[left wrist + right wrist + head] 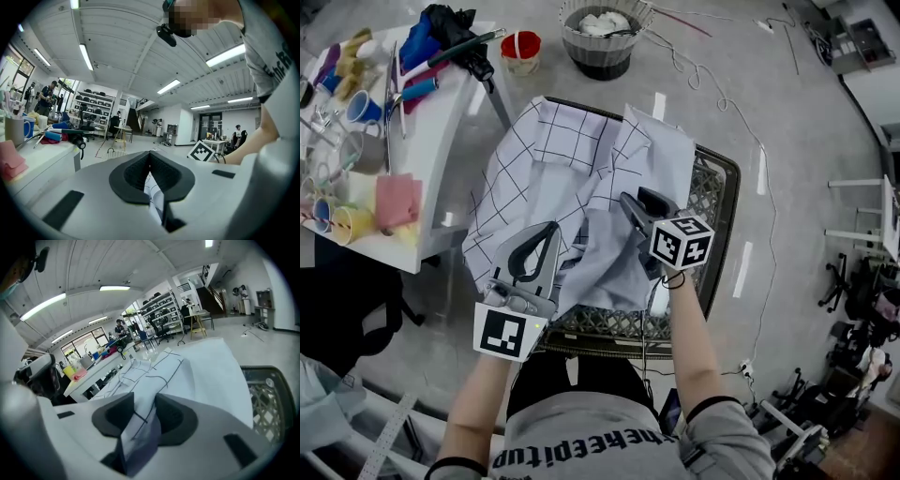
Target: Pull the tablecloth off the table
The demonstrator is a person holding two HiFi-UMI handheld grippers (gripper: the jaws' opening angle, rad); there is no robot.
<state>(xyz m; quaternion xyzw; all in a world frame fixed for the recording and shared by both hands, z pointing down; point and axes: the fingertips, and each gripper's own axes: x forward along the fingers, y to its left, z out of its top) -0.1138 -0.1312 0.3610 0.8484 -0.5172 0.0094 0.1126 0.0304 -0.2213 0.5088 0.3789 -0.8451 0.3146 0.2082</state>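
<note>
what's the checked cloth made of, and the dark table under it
Tablecloth: thin woven fabric, matte white with black grid lines; it folds and bunches softly. Table: looks like dark moulded plastic with a lattice pattern; woven rattan is possible.

We see the tablecloth (572, 164), white with a thin dark grid, crumpled in a loose heap just ahead of both tools. One fold is pinched in our left tool (549, 234), and another bunch fills the gap of our right tool (630, 204).
</note>
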